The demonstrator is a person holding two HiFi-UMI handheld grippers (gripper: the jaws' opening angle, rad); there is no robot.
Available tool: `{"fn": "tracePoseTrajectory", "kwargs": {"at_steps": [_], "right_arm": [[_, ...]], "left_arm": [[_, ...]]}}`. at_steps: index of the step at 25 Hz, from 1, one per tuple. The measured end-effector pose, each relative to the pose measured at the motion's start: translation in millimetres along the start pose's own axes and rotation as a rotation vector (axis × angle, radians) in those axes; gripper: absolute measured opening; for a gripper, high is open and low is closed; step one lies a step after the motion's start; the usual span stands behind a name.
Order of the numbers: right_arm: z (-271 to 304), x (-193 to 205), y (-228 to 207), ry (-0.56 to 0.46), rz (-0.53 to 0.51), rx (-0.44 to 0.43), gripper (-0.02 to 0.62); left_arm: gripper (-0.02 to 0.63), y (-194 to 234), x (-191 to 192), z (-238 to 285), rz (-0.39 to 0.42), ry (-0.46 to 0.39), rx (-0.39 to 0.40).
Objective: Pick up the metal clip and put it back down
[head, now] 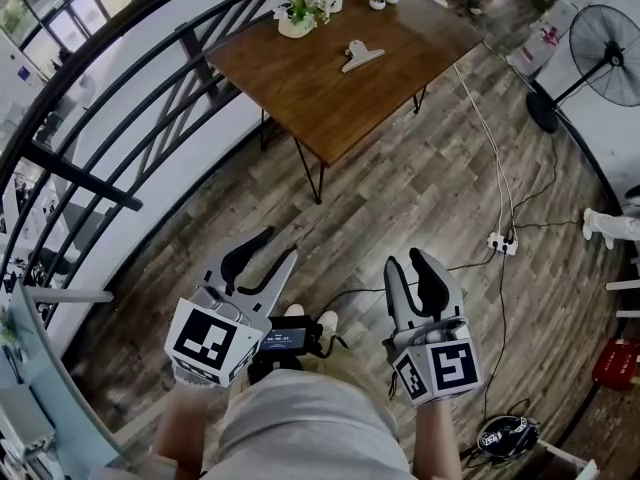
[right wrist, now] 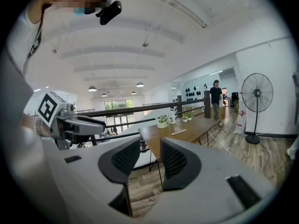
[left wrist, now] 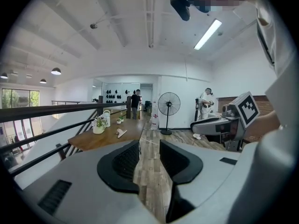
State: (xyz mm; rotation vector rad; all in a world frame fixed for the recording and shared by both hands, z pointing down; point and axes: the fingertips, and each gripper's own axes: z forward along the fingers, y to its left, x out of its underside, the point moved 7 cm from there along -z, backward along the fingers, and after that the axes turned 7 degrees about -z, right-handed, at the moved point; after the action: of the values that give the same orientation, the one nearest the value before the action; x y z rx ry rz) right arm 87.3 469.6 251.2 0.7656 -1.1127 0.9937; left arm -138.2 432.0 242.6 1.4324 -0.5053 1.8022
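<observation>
Clip (head: 361, 55) lies flat on the brown counter (head: 300, 88), near its middle, with a flower pot (head: 298, 13) near it towards the far edge. We hold both tongs low over the wooden floor (head: 420, 188), well apart from the counter. Our left tongs (head: 280, 244) stand spread with nothing between them. Our right tongs (head: 407, 262) are spread too, and empty. A fan (head: 606, 42) stands at the right.

Dull silvery metal clip (head: 361, 56), smooth brown wooden table (head: 300, 88), grey-brown grainy plank floor (head: 430, 198), matt black metal railing (head: 80, 178)
</observation>
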Motion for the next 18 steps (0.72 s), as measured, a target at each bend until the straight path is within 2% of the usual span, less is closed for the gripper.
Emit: {"fn": "tracePoseTrajectory", "kwargs": {"at_steps": [6, 18], "right_arm": [[-6.3, 3.7, -9.7, -0.007, -0.007, -0.013, 0.144], [-28.5, 7.0, -37.5, -0.042, -0.024, -0.016, 0.144]], "left_arm": [[0.143, -8.9, 4.3, 2.5, -0.016, -0.013, -0.016], [0.143, -46.5, -5.1, 14.0, 0.035, -0.045, 0.005]]}}
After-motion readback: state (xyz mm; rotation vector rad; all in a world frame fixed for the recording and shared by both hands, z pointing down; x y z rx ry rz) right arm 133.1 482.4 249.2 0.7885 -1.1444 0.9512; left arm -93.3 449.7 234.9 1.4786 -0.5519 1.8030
